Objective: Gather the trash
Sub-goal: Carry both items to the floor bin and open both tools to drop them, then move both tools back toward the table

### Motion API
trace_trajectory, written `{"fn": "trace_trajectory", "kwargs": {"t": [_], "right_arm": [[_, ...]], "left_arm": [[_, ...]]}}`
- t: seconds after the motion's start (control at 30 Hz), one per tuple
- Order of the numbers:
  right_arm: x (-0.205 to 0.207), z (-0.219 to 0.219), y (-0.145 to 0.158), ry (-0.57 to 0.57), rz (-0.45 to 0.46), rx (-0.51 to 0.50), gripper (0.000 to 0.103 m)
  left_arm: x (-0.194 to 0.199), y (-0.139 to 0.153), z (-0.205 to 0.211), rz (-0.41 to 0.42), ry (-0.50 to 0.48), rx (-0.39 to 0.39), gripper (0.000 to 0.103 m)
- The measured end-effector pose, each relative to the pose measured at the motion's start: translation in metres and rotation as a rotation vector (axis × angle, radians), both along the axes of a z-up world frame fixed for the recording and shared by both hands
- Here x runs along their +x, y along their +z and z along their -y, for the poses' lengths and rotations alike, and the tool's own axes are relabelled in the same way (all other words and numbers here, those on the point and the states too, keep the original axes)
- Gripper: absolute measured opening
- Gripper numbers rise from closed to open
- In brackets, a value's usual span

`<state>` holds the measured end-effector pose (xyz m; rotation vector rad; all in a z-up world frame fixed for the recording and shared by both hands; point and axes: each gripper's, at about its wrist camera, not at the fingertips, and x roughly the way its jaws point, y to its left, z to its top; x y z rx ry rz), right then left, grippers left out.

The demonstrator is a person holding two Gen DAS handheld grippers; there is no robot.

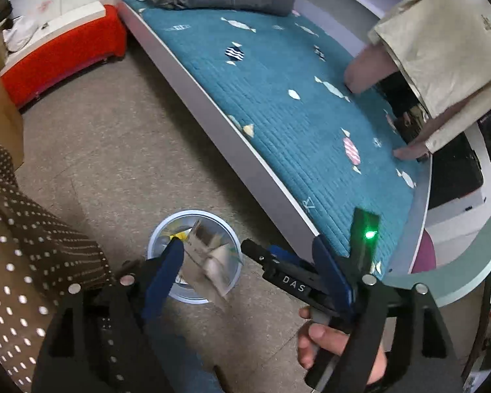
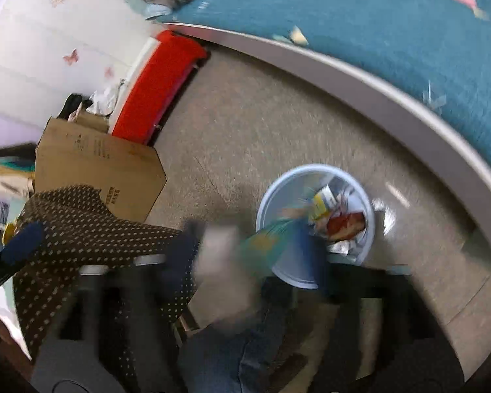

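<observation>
- The left gripper (image 1: 248,252) is seen from its wrist camera above the floor (image 1: 121,150); its blue fingers (image 1: 165,275) are set wide apart and nothing is clamped between them.
- A blurred grey-white scrap (image 1: 209,255) is seen over the bin (image 1: 154,239), just beside the left finger; contact with the finger cannot be confirmed.
- The bin, pale blue and round, stands on the floor close to the bed (image 1: 278,104) frame.
- In the left wrist view, the right gripper (image 1: 291,278) crosses the lower right of the frame; it is marked "DAS" and held by a hand (image 1: 330,344). A green lamp (image 1: 370,234) is lit.
- In the right wrist view, the right gripper (image 2: 262,255) is heavily blurred. The state of its jaws cannot be told.
- A teal-and-yellow wrapper (image 2: 268,242) is seen at the tips beside the bin (image 2: 268,203) rim; whether it is gripped cannot be told.
- Trash (image 2: 340,216) lies inside the bin: a yellow-white packet, a red wrapper and foil pieces.
- A cardboard box (image 2: 95,163) stands on the floor (image 2: 262,124) to the left, next to a red bench (image 2: 154,88).
- A dotted brown cloth (image 2: 91,222) covers the lower left of both views.
- A beige bag (image 1: 442,42) rests at the far end of the bed.
</observation>
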<state>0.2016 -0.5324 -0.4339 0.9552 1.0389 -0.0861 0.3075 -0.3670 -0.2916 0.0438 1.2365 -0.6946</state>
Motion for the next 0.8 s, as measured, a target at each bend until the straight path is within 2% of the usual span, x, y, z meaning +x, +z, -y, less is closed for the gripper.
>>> {"fn": "trace_trajectory", "kwargs": {"t": [0.03, 0.1, 0.17, 0.23, 0.37, 0.63, 0.8], "right_arm": [[-0.003, 0.001, -0.006, -0.014, -0.026, 0.006, 0.073], [-0.010, 0.001, -0.006, -0.037, -0.043, -0.011, 0.091], [-0.019, -0.001, 0.003, -0.053, -0.041, -0.047, 0.097], [-0.023, -0.004, 0.016, -0.052, -0.041, -0.088, 0.097], [-0.032, -0.007, 0.048, -0.070, -0.015, -0.170, 0.097], [-0.052, -0.032, 0.144, -0.058, 0.124, -0.322, 0.097], [-0.060, -0.060, 0.198, -0.033, 0.206, -0.389, 0.097]], "left_arm": [[0.000, 0.002, -0.003, 0.014, 0.006, 0.006, 0.080], [-0.004, 0.007, -0.006, 0.054, 0.009, 0.009, 0.082], [-0.011, 0.018, -0.011, 0.101, 0.003, 0.001, 0.084], [-0.019, 0.032, -0.017, 0.153, 0.007, 0.010, 0.088], [-0.039, 0.059, -0.026, 0.228, -0.005, -0.016, 0.088], [-0.075, 0.106, -0.058, 0.341, 0.021, -0.058, 0.089], [-0.096, 0.132, -0.095, 0.404, 0.057, -0.084, 0.089]]}}
